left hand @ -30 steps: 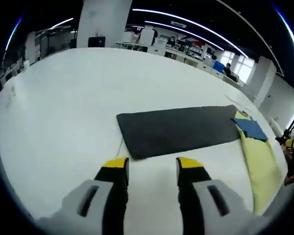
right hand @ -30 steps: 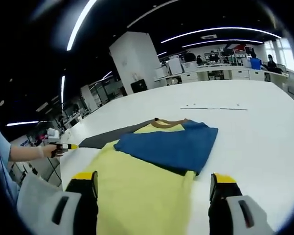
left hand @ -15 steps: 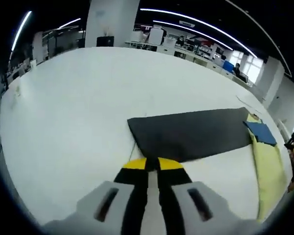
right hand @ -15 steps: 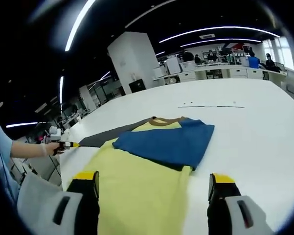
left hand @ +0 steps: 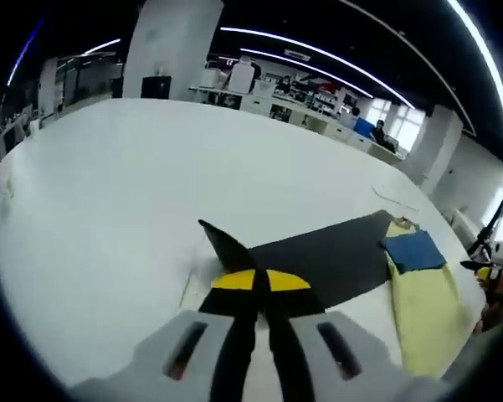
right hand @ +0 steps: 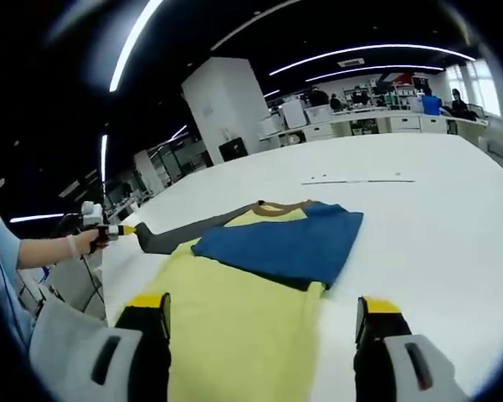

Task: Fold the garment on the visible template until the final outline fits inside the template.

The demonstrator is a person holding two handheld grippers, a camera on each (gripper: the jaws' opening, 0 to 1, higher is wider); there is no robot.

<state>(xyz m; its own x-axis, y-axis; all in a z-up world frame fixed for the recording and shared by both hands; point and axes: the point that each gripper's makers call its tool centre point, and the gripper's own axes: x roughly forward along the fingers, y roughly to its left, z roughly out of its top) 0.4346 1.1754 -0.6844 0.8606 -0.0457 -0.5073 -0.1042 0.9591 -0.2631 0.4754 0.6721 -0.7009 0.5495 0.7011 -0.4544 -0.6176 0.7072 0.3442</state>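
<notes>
On the white table (right hand: 452,209) the garment (right hand: 243,318) lies flat. Left gripper (left hand: 260,283) pinches its dark sleeve (left hand: 318,260); right gripper (right hand: 264,314) hangs spread. A weak pinch could drop the sleeve mid-fold.

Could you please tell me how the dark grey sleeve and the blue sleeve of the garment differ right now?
The dark grey sleeve stretches out sideways from the garment, while the blue sleeve is folded in across the yellow body. The left gripper is shut on the grey sleeve's end, lifting its corner; the blue sleeve lies flat and untouched. Both rest on the white table.
</notes>
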